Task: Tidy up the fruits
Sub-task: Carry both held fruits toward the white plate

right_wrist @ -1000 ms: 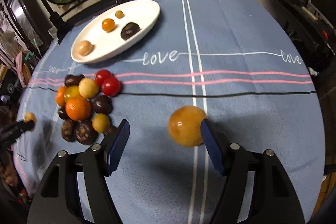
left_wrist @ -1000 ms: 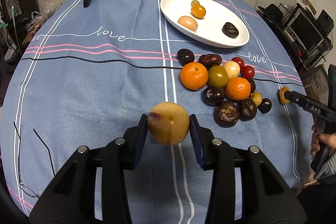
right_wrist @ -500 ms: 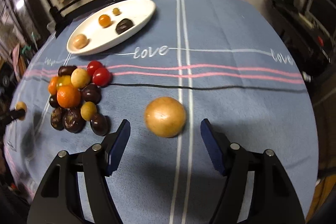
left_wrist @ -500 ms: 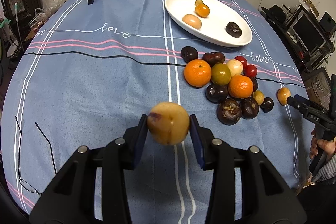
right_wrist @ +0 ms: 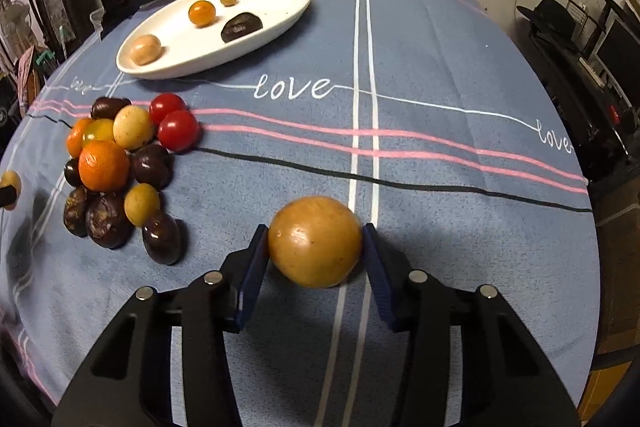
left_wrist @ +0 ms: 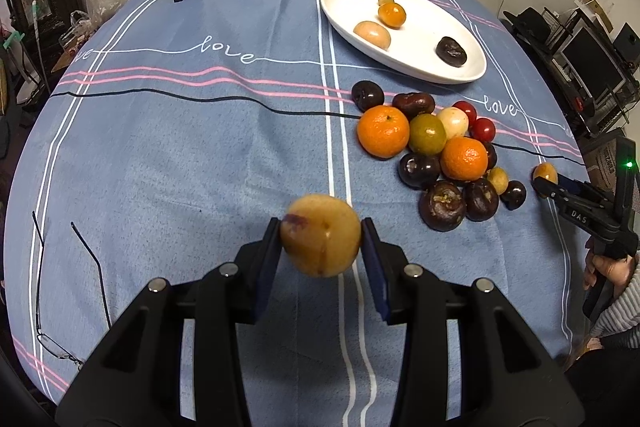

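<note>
Left tool (left_wrist: 321, 247) is clamped on a yellow fruit (left_wrist: 320, 241), held above the tabletop (left_wrist: 180, 155). Right tool (right_wrist: 315, 247) has just been closing; its pads now touch both sides of a yellow-orange fruit (right_wrist: 315, 241), w/ fruit pile (right_wrist: 116, 171) nearby, white plate (right_wrist: 280, 7) beyond.
</note>
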Tool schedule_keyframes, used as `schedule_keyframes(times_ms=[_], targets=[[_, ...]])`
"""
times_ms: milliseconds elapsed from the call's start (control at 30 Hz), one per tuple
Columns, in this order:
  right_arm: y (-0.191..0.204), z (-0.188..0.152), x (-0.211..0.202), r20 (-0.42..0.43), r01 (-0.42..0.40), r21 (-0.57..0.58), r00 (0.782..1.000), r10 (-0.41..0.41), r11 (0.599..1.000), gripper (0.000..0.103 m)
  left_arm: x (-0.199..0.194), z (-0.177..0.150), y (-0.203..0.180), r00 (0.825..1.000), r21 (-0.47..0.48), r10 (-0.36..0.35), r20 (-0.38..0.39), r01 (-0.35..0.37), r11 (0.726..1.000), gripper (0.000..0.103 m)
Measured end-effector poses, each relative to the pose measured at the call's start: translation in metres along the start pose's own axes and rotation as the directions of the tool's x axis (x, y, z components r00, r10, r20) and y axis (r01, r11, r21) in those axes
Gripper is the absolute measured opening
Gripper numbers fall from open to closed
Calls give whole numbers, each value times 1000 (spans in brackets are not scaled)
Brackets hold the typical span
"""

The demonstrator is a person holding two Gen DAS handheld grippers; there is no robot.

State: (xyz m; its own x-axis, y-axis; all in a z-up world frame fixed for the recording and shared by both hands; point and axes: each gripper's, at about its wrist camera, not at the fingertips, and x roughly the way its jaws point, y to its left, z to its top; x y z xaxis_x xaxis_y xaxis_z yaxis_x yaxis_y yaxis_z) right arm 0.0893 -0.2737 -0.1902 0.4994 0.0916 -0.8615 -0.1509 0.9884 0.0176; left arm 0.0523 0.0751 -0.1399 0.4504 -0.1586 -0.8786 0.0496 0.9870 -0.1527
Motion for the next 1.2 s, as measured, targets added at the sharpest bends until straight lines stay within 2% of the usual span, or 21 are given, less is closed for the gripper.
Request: schedule_keyframes(times_ms=[267,533,933,1200], targets=[[-4,-5,0,-4,-33,30,999,33,999,45,-3,0,3,1000,-13,-7,11,8,1000,40],[1,-8,-22,26,-78,57,997,76,995,45,-11,2,3,999,-1,13,36,-13,1000,40],[41,17,-54,77,-199,-27,977,201,980,45,-32,-22,23,997,-88,50,65,-44,995,40],[54,18,-65,86,-251,-50,963,254,967,45,-38,-28,25,996,-99,59,71,-51,994,40]])
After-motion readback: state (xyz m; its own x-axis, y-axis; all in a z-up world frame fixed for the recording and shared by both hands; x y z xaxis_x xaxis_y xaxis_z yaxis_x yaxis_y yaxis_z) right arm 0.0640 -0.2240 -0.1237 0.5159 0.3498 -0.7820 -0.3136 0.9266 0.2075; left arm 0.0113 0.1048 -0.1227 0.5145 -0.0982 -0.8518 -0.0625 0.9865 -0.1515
